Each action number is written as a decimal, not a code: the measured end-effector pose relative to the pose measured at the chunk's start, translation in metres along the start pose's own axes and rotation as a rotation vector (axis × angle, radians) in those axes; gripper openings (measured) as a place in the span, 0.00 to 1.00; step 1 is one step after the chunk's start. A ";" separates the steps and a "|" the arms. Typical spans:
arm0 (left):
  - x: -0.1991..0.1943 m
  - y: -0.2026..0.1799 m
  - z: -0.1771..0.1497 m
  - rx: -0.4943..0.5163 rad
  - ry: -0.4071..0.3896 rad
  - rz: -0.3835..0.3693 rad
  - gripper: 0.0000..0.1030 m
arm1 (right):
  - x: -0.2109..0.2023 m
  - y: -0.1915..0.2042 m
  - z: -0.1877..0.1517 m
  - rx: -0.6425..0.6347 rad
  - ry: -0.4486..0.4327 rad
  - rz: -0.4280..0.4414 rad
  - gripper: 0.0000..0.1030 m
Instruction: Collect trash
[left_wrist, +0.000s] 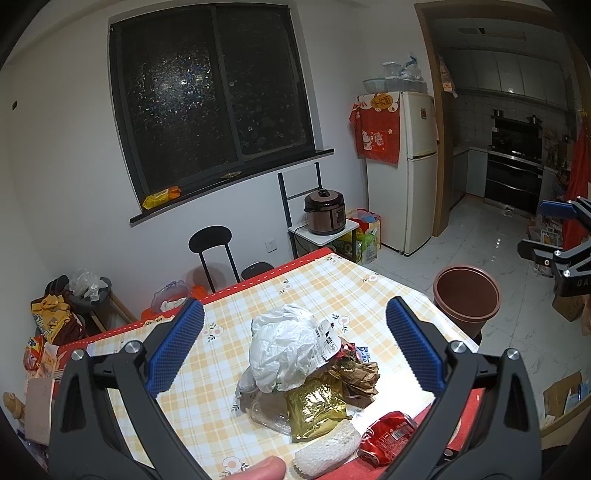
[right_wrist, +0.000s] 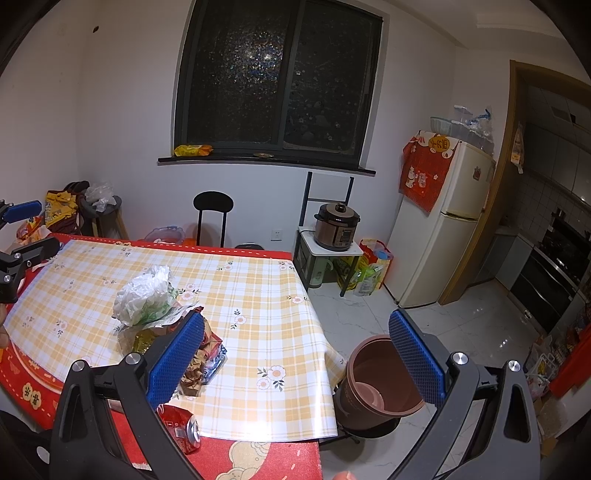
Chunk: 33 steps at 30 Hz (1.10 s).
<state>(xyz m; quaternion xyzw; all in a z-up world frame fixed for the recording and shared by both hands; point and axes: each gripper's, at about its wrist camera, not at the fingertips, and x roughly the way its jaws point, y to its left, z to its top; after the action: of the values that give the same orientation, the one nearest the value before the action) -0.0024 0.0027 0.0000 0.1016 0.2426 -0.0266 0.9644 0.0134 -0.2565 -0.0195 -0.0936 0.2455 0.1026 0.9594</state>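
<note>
A trash pile lies on the checked tablecloth: a crumpled white plastic bag, a gold foil wrapper, brown crumpled paper, a clear plastic piece, a white foam piece and a crushed red can. My left gripper is open and empty, hovering above the pile. My right gripper is open and empty above the table's right edge; the bag and can lie to its left. A brown bin stands on the floor beside the table; it also shows in the left wrist view.
A black chair stands behind the table under a dark window. A rice cooker sits on a small stand next to a white fridge. Bags and clutter fill the left corner. The kitchen doorway is on the right.
</note>
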 end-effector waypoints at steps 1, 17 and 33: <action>-0.005 0.000 -0.004 0.000 0.000 0.000 0.95 | 0.000 0.000 0.000 0.000 0.000 0.000 0.96; 0.002 0.000 0.000 -0.005 0.001 -0.003 0.95 | 0.000 0.000 0.001 -0.001 -0.001 -0.001 0.96; 0.000 0.003 -0.003 -0.013 0.001 -0.004 0.95 | -0.003 -0.003 0.001 0.000 -0.003 -0.001 0.96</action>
<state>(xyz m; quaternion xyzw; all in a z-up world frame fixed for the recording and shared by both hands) -0.0030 0.0058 -0.0020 0.0950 0.2433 -0.0267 0.9649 0.0124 -0.2598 -0.0167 -0.0934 0.2439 0.1024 0.9598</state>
